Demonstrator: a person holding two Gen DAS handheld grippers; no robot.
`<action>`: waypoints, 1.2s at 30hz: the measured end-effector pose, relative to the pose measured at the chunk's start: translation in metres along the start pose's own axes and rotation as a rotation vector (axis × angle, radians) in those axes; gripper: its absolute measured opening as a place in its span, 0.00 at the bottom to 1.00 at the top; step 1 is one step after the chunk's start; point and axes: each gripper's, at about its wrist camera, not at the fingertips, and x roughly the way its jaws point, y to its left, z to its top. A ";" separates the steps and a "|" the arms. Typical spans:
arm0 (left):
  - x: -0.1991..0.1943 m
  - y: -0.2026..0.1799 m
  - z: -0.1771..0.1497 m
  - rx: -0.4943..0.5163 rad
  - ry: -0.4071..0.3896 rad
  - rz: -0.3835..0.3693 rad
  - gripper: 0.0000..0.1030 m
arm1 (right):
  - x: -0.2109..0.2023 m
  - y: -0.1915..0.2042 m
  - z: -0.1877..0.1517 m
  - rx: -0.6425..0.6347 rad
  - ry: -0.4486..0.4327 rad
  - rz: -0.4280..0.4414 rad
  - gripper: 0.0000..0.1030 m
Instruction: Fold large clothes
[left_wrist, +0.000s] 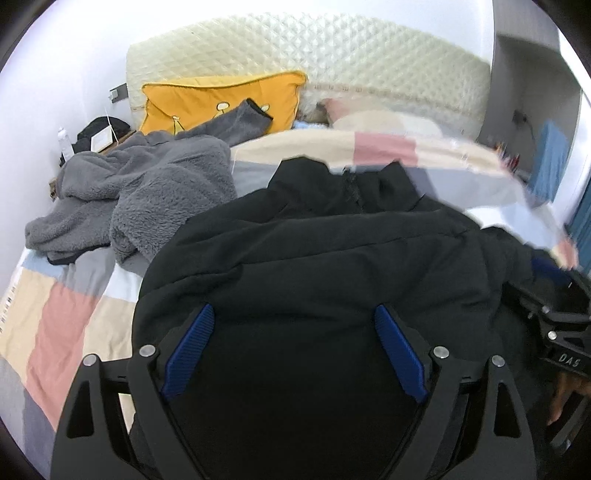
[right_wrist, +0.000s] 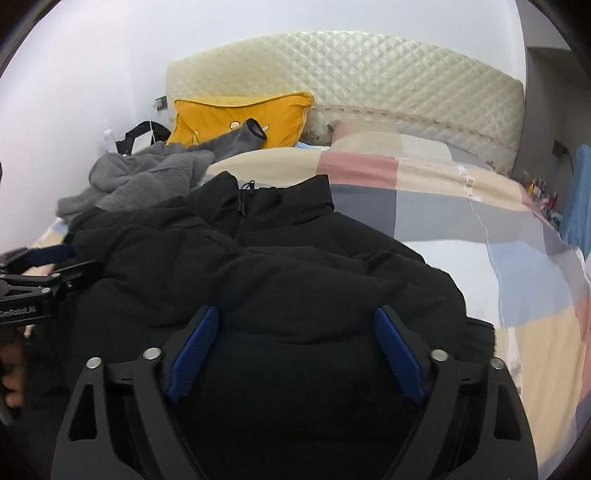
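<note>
**Inspection: black jacket on the bed, both tongs open above it**

The black jacket (left_wrist: 332, 266) lies spread on the checked bedcover (left_wrist: 55, 314), collar at the far end, zip running toward me. It fills the near middle of both views.

My left tongs (left_wrist: 293, 350) stand wide open over the jacket's near part; the blue pads (left_wrist: 190, 354) are clear of the cloth, and nothing is gripped. My right tongs (right_wrist: 295, 350) are likewise wide open above the jacket, with nothing between the pads (right_wrist: 399, 354).

Surroundings: a grey fleece garment (left_wrist: 140, 199) lies crumpled to the far left of the jacket, its edge touching or just beside the jacket's left shoulder; I cannot tell which. One grey sleeve (left_wrist: 240, 122) rests against a yellow cushion (left_wrist: 207, 99) at the quilted cream headboard (left_wrist: 332, 55). A pink pillow (right_wrist: 345, 129) sits to the right of the cushion. Far left, beside the bed, stand a white bottle (left_wrist: 64, 142) and a dark bag (left_wrist: 103, 127). Blue cloth (left_wrist: 550, 162) hangs at the far right.

Writing: the right tongs' body, seen at the right edge of the left view, bears "DAS" (left_wrist: 569, 358). The lettering on the left tongs' body in the right view is too blurred to read with certainty.
</note>
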 end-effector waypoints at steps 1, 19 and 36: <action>0.006 -0.002 0.000 0.014 0.006 0.009 0.87 | 0.007 -0.002 -0.002 0.006 0.002 0.003 0.88; 0.062 -0.004 -0.004 0.021 0.006 0.009 0.92 | 0.068 -0.013 -0.015 0.053 0.044 0.071 0.95; 0.002 -0.011 -0.014 -0.025 -0.024 -0.042 0.95 | 0.018 -0.001 -0.024 0.013 0.038 0.029 0.95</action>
